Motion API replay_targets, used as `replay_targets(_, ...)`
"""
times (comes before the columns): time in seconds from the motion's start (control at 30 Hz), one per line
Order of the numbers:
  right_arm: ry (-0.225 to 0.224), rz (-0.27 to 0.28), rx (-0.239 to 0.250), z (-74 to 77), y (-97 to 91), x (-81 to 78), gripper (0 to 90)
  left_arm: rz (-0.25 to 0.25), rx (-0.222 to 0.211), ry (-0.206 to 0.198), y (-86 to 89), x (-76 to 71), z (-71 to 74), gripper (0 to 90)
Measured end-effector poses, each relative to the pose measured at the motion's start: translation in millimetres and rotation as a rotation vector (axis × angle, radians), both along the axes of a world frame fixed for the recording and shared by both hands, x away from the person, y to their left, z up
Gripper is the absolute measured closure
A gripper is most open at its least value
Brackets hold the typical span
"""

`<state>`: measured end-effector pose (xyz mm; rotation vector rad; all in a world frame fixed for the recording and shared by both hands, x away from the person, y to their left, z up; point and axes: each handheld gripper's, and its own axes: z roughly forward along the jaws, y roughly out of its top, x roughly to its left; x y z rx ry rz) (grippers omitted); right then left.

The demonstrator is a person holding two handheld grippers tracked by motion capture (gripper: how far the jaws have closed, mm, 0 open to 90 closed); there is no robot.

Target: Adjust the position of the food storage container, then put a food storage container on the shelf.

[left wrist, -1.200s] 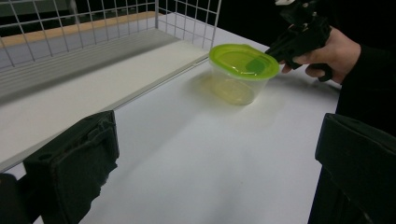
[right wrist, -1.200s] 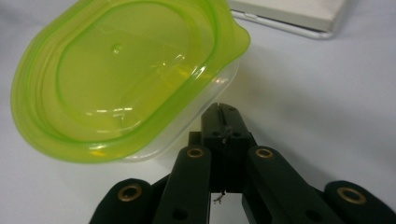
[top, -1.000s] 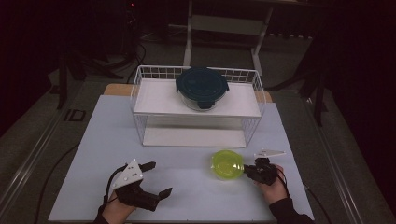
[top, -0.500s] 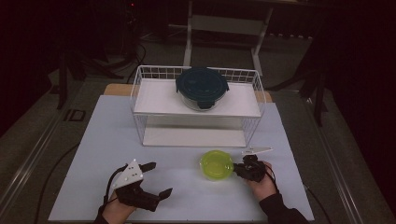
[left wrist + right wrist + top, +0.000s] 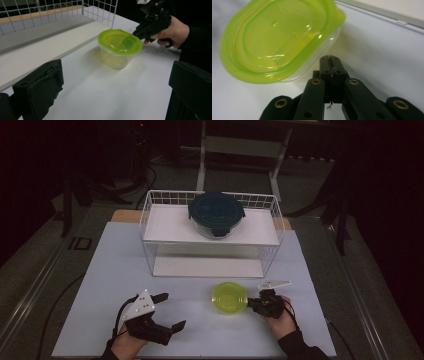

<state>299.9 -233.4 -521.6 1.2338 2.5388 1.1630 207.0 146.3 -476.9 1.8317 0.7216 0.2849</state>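
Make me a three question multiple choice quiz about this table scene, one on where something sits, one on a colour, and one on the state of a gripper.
1. Where does the container with the dark lid sit?
A. On the top shelf of the white wire rack
B. On the table in front of the rack
C. Between the left gripper's jaws

2. What colour is the lid of the small container near the right gripper?
A. Red
B. Yellow-green
C. Black

3. How do the jaws of the left gripper stand?
A. Shut on the small container
B. Shut on nothing
C. Open, with nothing between them

Answers:
1. A, the high view shows it resting on the rack's upper shelf.
2. B, the lid shows yellow-green in every view.
3. C, the left gripper view shows its two jaws wide apart, the container farther off.
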Motion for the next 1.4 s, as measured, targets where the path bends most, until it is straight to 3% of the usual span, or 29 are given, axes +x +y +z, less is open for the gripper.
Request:
replay_targets(0.03, -0.008, -0.006, -0.006, 1.2, -1.1, 0.0, 79.7, 0.001, -0.004, 0.005, -0.5, 0.7, 0.1, 0.0)
replay_targets(0.07, -0.033, -0.015, -0.018, 4.9, -4.1, -0.6, 77.3, -0.003, -0.002, 0.009, -1.1, 1.9, 0.5, 0.0)
replay_targets(0.17, -0.043, -0.021, -0.018, 7.2, -6.1, -1.4, 74.5, -0.005, -0.002, 0.015, -2.0, 3.8, 1.9, 0.0)
replay_targets(0.27, -0.086, -0.054, 0.000, 20.2, -17.3, -5.1, 50.7, -0.003, -0.002, 0.013, -5.4, 7.5, 5.4, 0.0)
replay_targets(0.47, -0.117, -0.094, 0.062, 40.9, -29.2, -10.8, 28.5, -0.017, -0.031, 0.051, -19.1, 22.3, 14.8, 0.0)
replay_targets(0.53, -0.110, -0.081, 0.105, 47.0, -32.2, -11.7, 20.6, -0.018, -0.035, 0.071, -25.5, 27.3, 16.4, 0.0)
replay_targets(0.7, -0.087, -0.082, 0.170, 56.9, -31.3, -11.6, 17.7, -0.027, -0.054, 0.161, -43.2, 43.2, 14.0, 0.0)
replay_targets(0.77, -0.061, -0.072, 0.184, 57.6, -28.3, -10.4, 16.1, -0.044, -0.065, 0.204, -50.6, 49.9, 11.1, 0.0)
replay_targets(0.83, -0.015, -0.061, 0.197, 57.0, -23.8, -7.8, 12.2, -0.029, -0.057, 0.256, -58.8, 57.1, 7.1, 0.4)
replay_targets(1.03, 0.113, -0.092, 0.202, 46.0, -13.1, 4.7, 15.7, -0.005, -0.094, 0.411, -72.0, 76.7, -11.1, 11.8)
replay_targets(1.27, 0.228, -0.139, 0.244, 36.3, -11.3, 12.6, 42.1, 0.059, -0.158, 0.631, -78.9, 94.8, -29.1, 24.8)
replay_targets(1.4, 0.289, -0.163, 0.247, 30.5, -11.0, 15.4, 51.1, 0.055, -0.183, 0.680, -81.2, 99.2, -34.5, 37.2)
